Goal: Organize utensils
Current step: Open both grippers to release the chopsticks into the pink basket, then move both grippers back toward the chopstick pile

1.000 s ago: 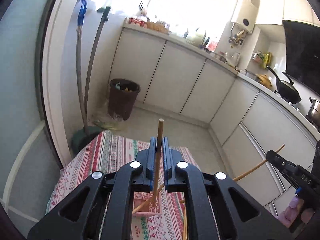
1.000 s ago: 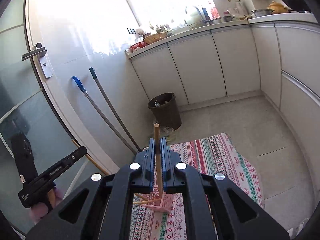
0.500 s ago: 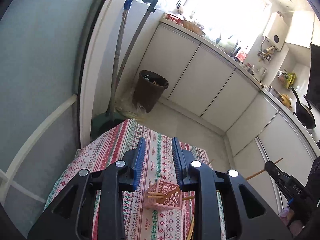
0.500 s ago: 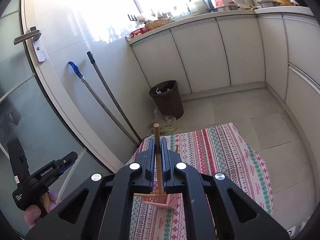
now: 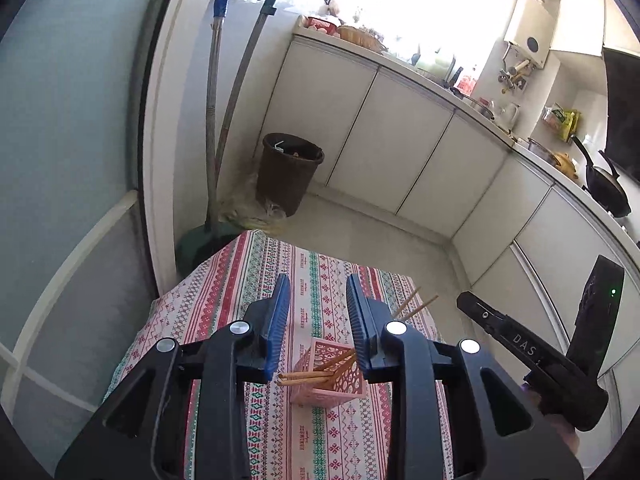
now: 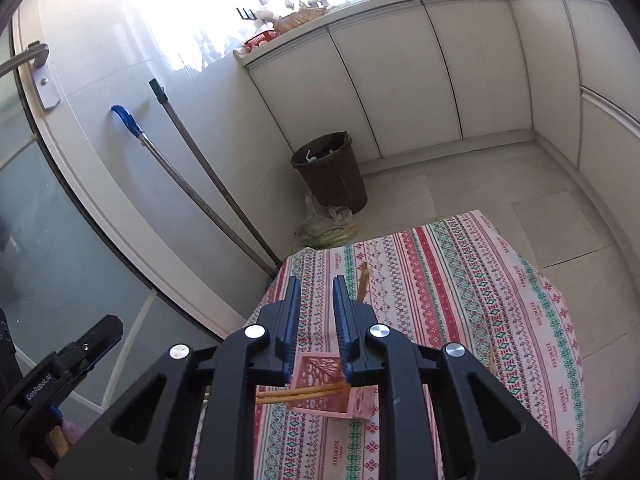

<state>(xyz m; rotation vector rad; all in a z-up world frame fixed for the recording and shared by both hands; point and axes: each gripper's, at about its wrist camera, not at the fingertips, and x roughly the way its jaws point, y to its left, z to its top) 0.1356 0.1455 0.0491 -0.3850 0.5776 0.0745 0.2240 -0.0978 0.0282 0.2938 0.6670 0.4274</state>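
A pink lattice holder (image 5: 330, 376) stands on the striped tablecloth (image 5: 248, 276) with several wooden chopsticks (image 5: 308, 376) leaning in it. It also shows in the right wrist view (image 6: 320, 384) with chopsticks (image 6: 300, 394) sticking out to the left. My left gripper (image 5: 317, 292) is open and empty above the holder. My right gripper (image 6: 316, 292) is open and empty above the holder; it shows in the left wrist view (image 5: 466, 302) at the right. One chopstick (image 6: 363, 284) pokes up past the right finger.
A brown waste bin (image 5: 288, 172) stands on the floor beyond the table, next to two mop handles (image 5: 224, 92) against the wall. White cabinets (image 5: 400, 132) run along the far side. The left gripper (image 6: 100, 334) shows at the lower left of the right wrist view.
Both grippers have opened and let their chopsticks go: the left one first, the right one after. The chopsticks now lie in the pink holder. Both views have tilted down toward the table.
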